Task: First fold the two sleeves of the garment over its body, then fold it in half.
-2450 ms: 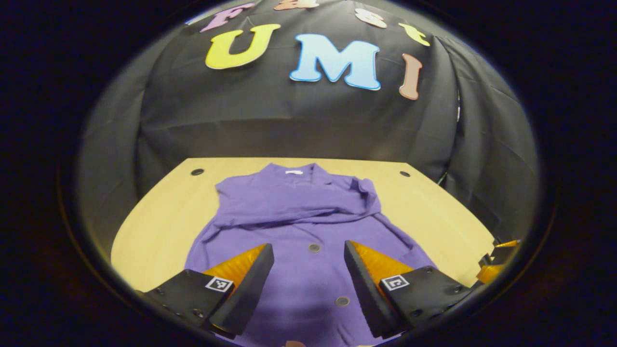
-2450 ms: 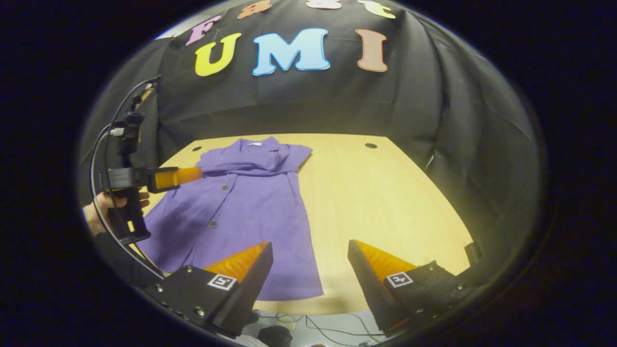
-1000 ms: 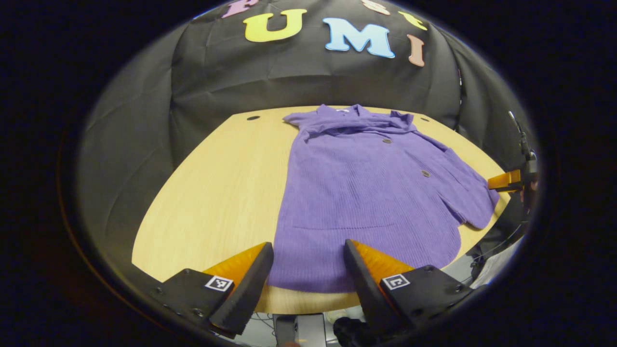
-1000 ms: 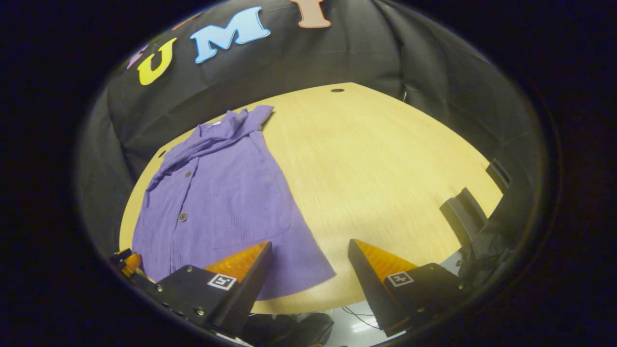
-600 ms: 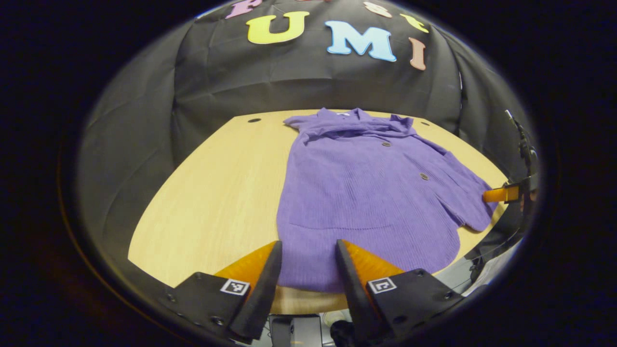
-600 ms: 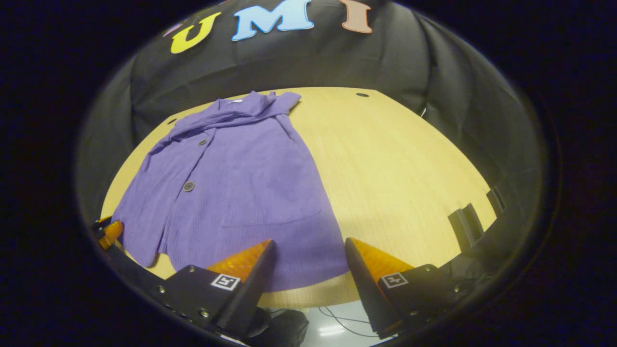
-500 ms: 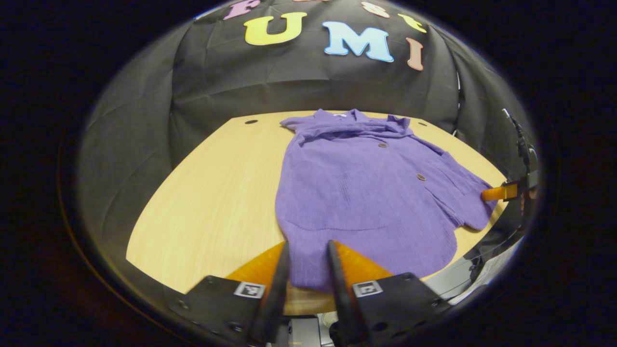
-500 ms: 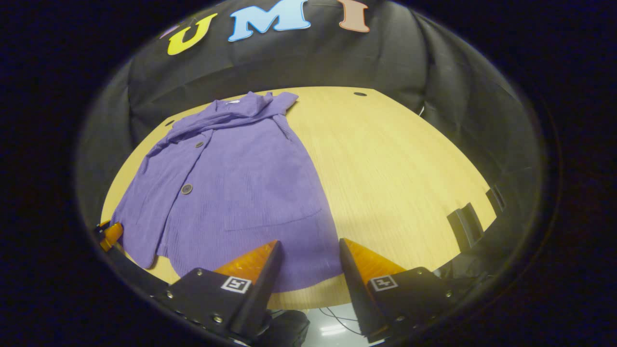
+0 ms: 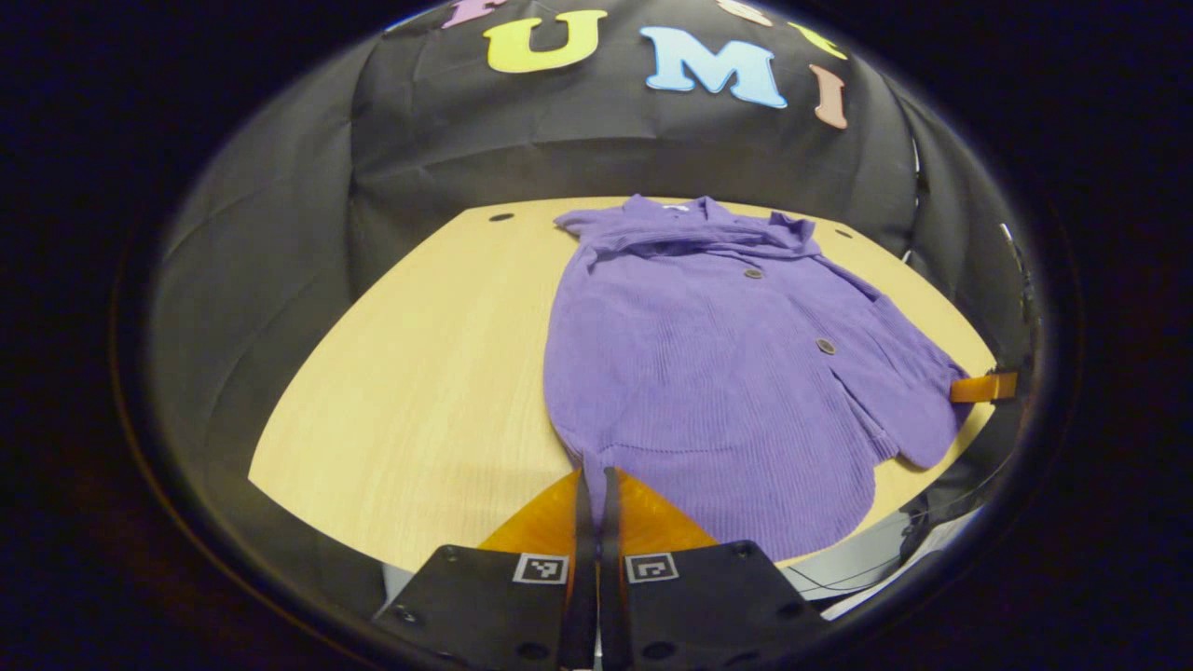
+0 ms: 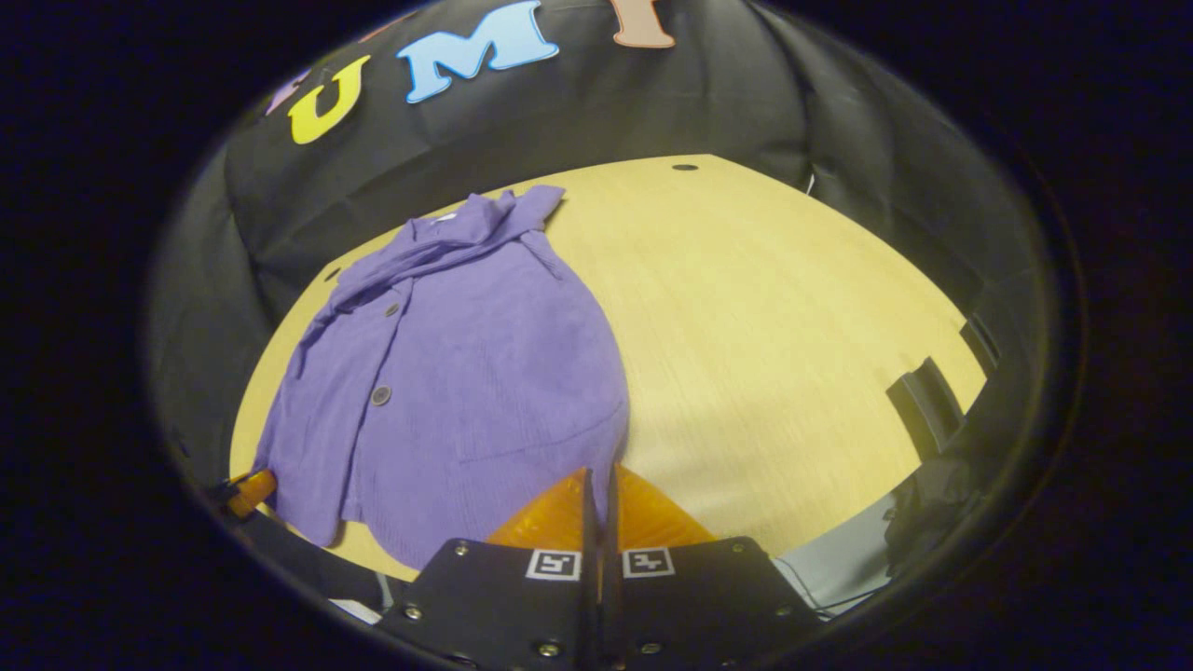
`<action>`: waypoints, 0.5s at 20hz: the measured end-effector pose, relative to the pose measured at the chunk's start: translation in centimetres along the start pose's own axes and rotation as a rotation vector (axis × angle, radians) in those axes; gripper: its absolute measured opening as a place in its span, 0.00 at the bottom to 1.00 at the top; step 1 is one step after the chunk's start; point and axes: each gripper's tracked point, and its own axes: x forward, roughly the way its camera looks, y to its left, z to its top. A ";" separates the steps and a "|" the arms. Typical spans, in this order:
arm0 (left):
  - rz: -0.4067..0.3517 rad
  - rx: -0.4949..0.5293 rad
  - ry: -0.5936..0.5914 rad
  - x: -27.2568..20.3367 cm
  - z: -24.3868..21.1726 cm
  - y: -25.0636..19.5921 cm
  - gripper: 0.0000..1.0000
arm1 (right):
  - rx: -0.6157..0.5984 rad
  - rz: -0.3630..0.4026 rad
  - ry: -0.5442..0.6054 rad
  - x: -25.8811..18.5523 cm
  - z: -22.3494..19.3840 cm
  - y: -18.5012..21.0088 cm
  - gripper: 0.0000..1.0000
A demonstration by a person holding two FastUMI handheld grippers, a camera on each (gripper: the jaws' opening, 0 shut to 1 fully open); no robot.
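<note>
Holding: my left gripper (image 9: 591, 485) and right gripper (image 10: 601, 480) are each clenched on a near hem corner of the purple cardigan (image 9: 718, 354).
Cardigan: lies flat on the wooden table (image 9: 419, 373), collar far, sleeves folded across its chest.
Handling: soft, light, limp knit; I judge the corners best.
Room: black cloth wall (image 10: 839, 121).

Left claw (image 9: 593, 480), right claw (image 10: 599, 477): black screwed housings, square black-white markers, wedge-shaped fingers.
</note>
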 end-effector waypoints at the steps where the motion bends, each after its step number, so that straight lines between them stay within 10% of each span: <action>1: 0.002 -0.021 -0.002 -0.6 0.7 -0.3 0.08 | 0.028 0.029 -0.010 -0.6 0.7 0.3 0.02; 10: -0.021 -0.205 -0.159 -5.3 11.0 -4.0 0.08 | 0.014 0.280 -0.165 -5.2 10.7 3.6 0.02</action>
